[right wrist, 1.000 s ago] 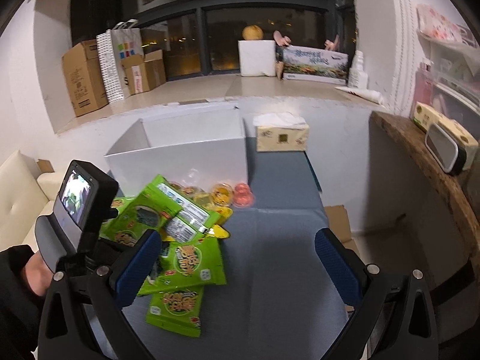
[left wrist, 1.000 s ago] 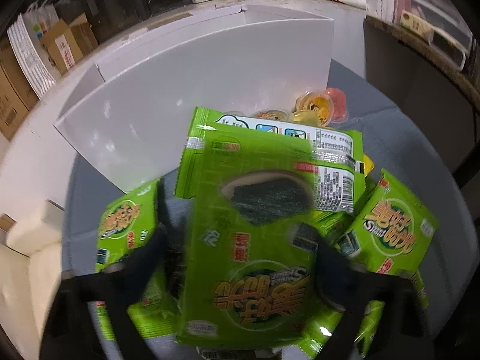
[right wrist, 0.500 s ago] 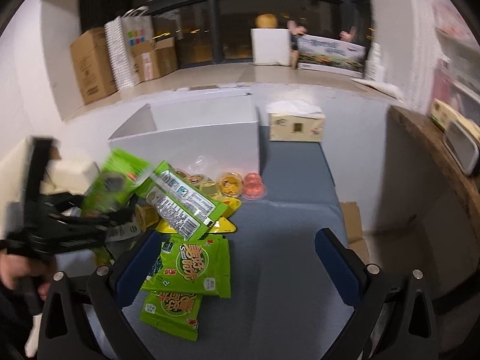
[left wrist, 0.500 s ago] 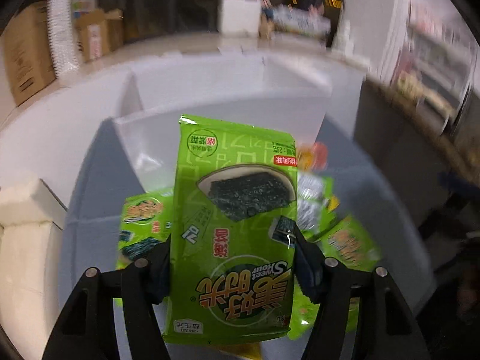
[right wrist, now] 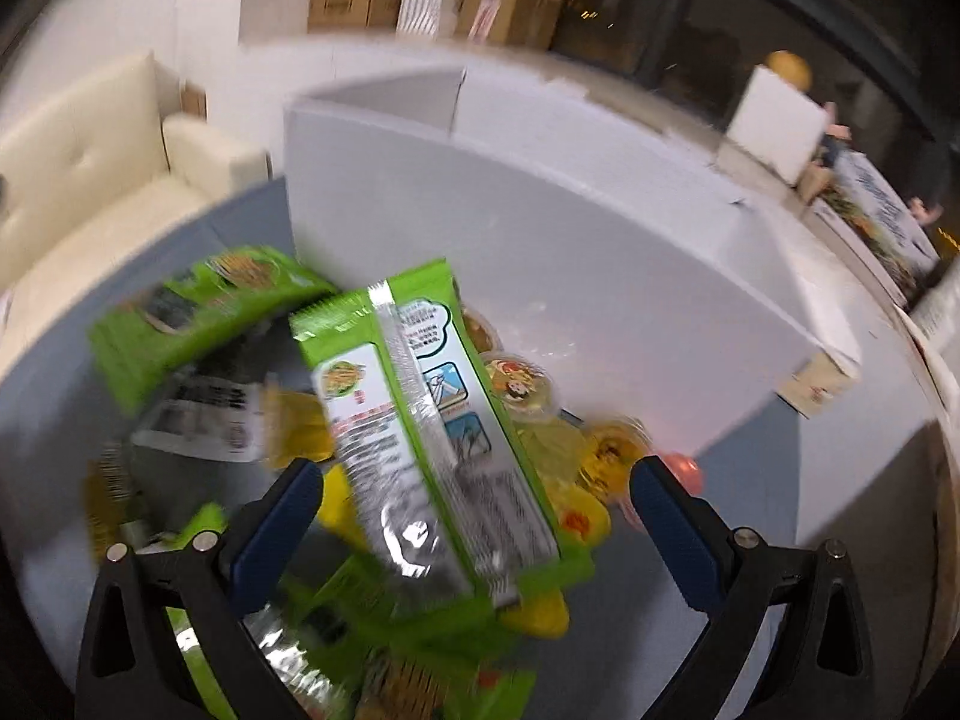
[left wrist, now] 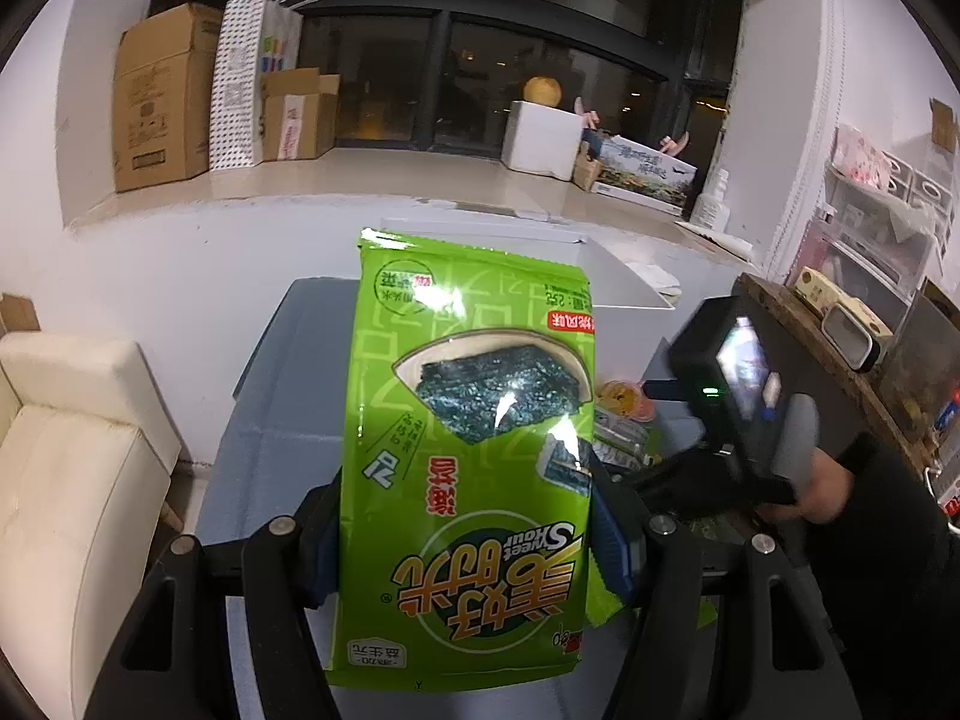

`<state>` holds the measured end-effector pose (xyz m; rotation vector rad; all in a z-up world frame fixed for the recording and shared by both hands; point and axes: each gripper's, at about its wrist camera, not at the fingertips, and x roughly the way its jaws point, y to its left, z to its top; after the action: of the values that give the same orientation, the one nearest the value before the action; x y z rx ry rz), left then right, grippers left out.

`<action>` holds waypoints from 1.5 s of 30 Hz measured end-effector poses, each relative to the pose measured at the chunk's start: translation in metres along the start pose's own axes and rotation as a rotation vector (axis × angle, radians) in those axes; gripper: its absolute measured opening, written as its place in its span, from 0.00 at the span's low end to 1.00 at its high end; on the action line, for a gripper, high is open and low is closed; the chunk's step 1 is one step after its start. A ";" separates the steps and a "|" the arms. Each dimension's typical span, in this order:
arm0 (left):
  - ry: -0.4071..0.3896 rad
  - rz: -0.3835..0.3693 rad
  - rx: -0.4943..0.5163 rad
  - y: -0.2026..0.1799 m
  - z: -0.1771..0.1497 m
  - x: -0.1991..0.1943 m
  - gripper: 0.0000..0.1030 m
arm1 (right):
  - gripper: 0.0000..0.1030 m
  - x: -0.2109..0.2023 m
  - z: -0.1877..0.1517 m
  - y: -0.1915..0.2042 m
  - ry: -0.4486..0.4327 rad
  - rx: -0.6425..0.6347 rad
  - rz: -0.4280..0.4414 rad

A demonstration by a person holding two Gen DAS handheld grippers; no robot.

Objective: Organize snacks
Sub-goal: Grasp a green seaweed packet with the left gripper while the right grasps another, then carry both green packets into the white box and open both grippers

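Observation:
A green seaweed snack packet (left wrist: pixel 468 396) stands upright between the blue pads of my left gripper (left wrist: pixel 465 540), which is shut on its lower half, well above the grey table (left wrist: pixel 282 420). Behind it is the white open box (left wrist: pixel 618 282). My right gripper (right wrist: pixel 471 498) hangs open over the snack pile, its pads clear of a green packet (right wrist: pixel 420 420) lying back side up between them. Around that packet lie more green packets (right wrist: pixel 198 306) and jelly cups (right wrist: pixel 519 387) in front of the white box (right wrist: pixel 600 240). A hand (left wrist: pixel 822 486) holds the right tool.
A cream sofa (left wrist: pixel 66 450) stands left of the table. Cardboard boxes (left wrist: pixel 162 96) and a white box sit on the window sill. A tissue box (right wrist: pixel 819 384) lies beyond the white box. A wooden shelf (left wrist: pixel 840 360) with small items runs along the right.
My left gripper has lifted the seaweed packet up off the pile and tilted toward level. My right gripper has dropped and swung left, rolling, until it hangs low over the pile.

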<state>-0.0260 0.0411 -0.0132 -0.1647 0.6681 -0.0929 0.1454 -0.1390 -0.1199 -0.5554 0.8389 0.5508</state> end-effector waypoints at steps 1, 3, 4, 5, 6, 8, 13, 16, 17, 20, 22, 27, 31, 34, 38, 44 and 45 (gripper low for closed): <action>-0.002 0.005 -0.004 0.004 -0.001 -0.001 0.68 | 1.00 0.006 0.001 0.001 0.012 -0.012 -0.003; -0.002 0.008 -0.011 0.007 -0.002 -0.001 0.68 | 1.00 0.018 0.001 0.003 0.038 -0.031 -0.007; -0.002 0.010 -0.016 0.009 -0.002 -0.001 0.68 | 1.00 0.023 0.000 0.003 0.054 -0.034 -0.012; 0.000 0.008 -0.019 0.009 -0.003 0.001 0.68 | 0.98 0.024 -0.002 0.003 0.059 -0.035 -0.014; 0.002 0.008 -0.020 0.010 -0.004 0.002 0.68 | 0.93 0.023 -0.003 0.002 0.054 -0.026 -0.004; 0.001 0.008 -0.018 0.010 -0.005 0.002 0.68 | 0.74 0.016 -0.001 -0.002 0.037 -0.005 -0.012; 0.003 -0.008 -0.010 0.006 -0.004 0.005 0.69 | 0.70 -0.016 -0.006 -0.014 -0.022 0.080 0.041; -0.002 -0.022 0.002 0.000 -0.002 0.007 0.69 | 0.69 -0.044 -0.020 -0.026 -0.079 0.169 0.087; 0.001 -0.027 0.006 -0.003 -0.001 0.009 0.69 | 0.69 -0.052 -0.023 -0.029 -0.098 0.200 0.104; 0.013 -0.040 0.015 -0.010 0.001 0.017 0.69 | 0.69 -0.073 -0.035 -0.036 -0.135 0.276 0.113; 0.018 -0.053 0.019 -0.014 0.004 0.023 0.69 | 0.69 -0.082 -0.034 -0.038 -0.150 0.339 0.116; 0.015 -0.075 0.018 -0.024 0.029 0.051 0.69 | 0.69 -0.095 -0.029 -0.056 -0.189 0.451 0.105; 0.000 -0.081 0.007 -0.025 0.066 0.081 0.69 | 0.69 -0.092 0.005 -0.081 -0.211 0.515 0.113; -0.001 -0.094 -0.031 -0.019 0.101 0.111 0.69 | 0.69 -0.089 0.035 -0.101 -0.220 0.530 0.092; 0.013 -0.038 -0.041 -0.014 0.146 0.154 0.70 | 0.70 -0.067 0.082 -0.129 -0.207 0.553 0.081; 0.063 0.023 -0.064 0.000 0.176 0.204 0.96 | 0.79 -0.018 0.123 -0.153 -0.133 0.567 0.093; 0.072 0.017 -0.058 0.001 0.176 0.209 1.00 | 0.87 -0.011 0.124 -0.155 -0.126 0.563 0.071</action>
<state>0.2474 0.0346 -0.0042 -0.2123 0.7440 -0.0630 0.3050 -0.1731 -0.0065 0.0237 0.8495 0.3841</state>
